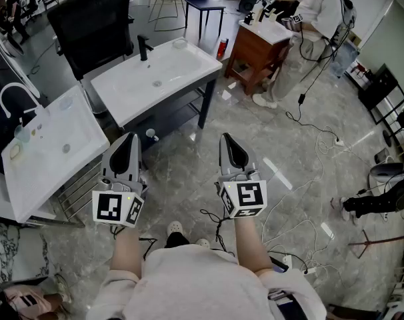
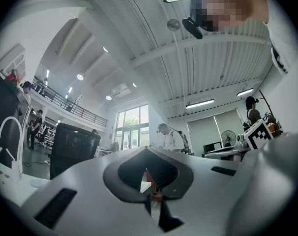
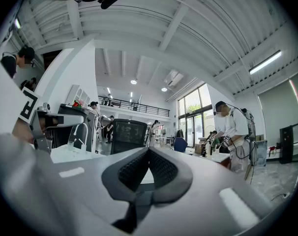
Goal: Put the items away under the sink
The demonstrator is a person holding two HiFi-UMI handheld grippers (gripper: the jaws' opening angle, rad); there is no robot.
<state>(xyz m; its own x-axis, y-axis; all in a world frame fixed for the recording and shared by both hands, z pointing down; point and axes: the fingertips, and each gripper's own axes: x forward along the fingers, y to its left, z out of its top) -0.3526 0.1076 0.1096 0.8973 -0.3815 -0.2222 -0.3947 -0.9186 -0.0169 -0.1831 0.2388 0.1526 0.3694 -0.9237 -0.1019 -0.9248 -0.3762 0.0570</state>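
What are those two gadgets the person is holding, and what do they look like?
They are a matching pair. The left gripper and right gripper each have a grey tapered body with black ribbed pads inside the jaws. Each carries a white cube printed with black square markers. The person wears a pale short-sleeved top.

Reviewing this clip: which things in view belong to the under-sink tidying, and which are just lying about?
Likely job: left tool, right tool, both shut and empty; sink with black tap; small container on floor by it.
Lying about: office chair; red can; floor cables.
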